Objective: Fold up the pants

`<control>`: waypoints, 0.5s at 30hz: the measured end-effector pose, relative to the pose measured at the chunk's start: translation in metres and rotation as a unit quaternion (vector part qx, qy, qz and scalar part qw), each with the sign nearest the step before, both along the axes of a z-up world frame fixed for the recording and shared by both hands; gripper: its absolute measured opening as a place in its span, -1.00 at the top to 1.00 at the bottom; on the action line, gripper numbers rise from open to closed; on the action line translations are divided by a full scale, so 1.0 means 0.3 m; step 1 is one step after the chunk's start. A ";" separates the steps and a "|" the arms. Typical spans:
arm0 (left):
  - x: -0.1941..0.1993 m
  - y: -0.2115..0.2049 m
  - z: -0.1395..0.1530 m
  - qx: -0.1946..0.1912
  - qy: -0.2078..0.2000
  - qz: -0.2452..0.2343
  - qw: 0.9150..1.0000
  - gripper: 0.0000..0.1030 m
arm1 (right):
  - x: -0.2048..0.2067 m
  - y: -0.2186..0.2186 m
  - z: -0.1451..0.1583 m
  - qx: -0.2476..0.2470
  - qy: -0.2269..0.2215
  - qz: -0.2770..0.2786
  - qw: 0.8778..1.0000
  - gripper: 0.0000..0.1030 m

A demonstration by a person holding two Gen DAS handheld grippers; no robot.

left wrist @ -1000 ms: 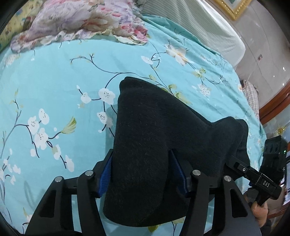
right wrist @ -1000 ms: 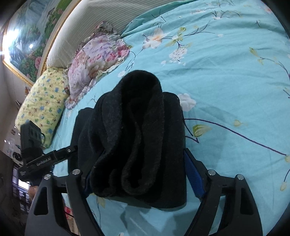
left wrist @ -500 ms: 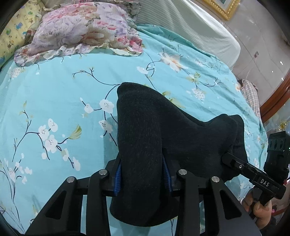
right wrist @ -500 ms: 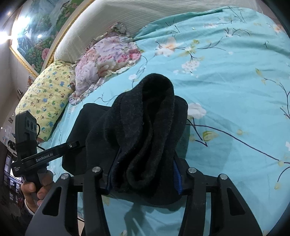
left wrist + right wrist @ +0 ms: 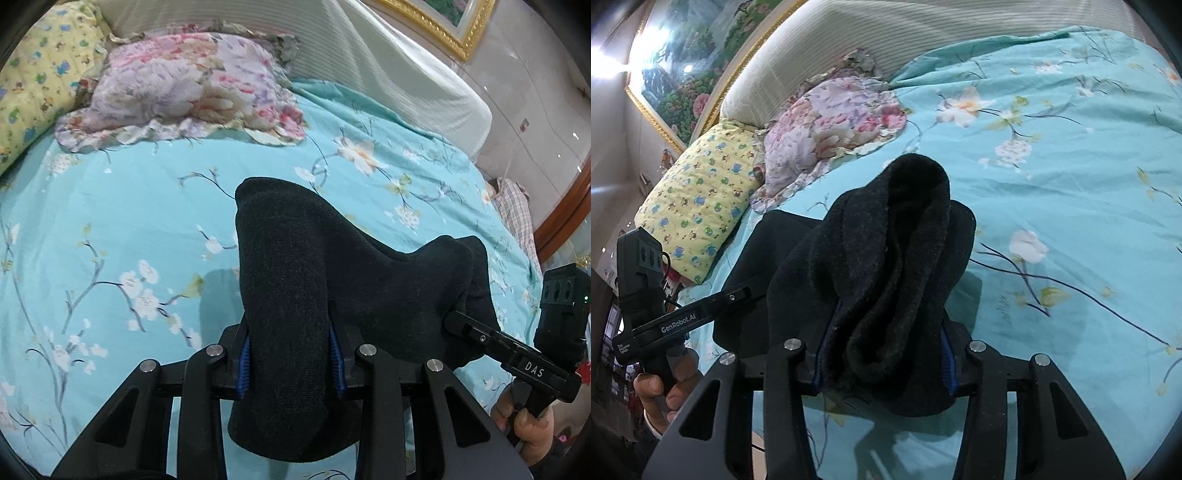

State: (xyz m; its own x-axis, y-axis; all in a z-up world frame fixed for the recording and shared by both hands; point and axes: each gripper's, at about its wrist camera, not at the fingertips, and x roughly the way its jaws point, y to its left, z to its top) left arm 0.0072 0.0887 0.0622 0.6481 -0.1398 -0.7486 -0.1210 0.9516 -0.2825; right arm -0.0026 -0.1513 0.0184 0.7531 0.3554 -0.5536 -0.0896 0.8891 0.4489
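Evidently both grippers, left and right, clamp the pants.

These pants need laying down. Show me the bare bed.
Bare sheet lies between the pants and the floral pillow, and right of the pants in the right wrist view. Crowded at the headboard: floral and yellow pillow.

White lettering "DAS" marks the right tool in the left wrist view; "GenRobot.AI" runs along the left tool opposite.
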 end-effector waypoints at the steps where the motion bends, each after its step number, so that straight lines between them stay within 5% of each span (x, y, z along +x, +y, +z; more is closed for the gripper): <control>1: -0.005 0.010 0.006 0.001 -0.002 0.004 1.000 0.35 | 0.006 0.012 0.007 0.000 -0.002 0.004 1.000 0.07; 15: -0.070 0.155 0.105 0.037 -0.037 0.065 0.997 0.35 | 0.128 0.152 0.095 -0.006 -0.025 0.062 0.998 0.07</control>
State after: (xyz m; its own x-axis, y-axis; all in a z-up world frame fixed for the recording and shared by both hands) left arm -0.0138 0.1353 0.0938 0.7107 0.0028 -0.7035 -0.2254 0.9482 -0.2239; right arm 0.0358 -0.1056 0.0469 0.7306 0.4413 -0.5211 -0.2215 0.8750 0.4304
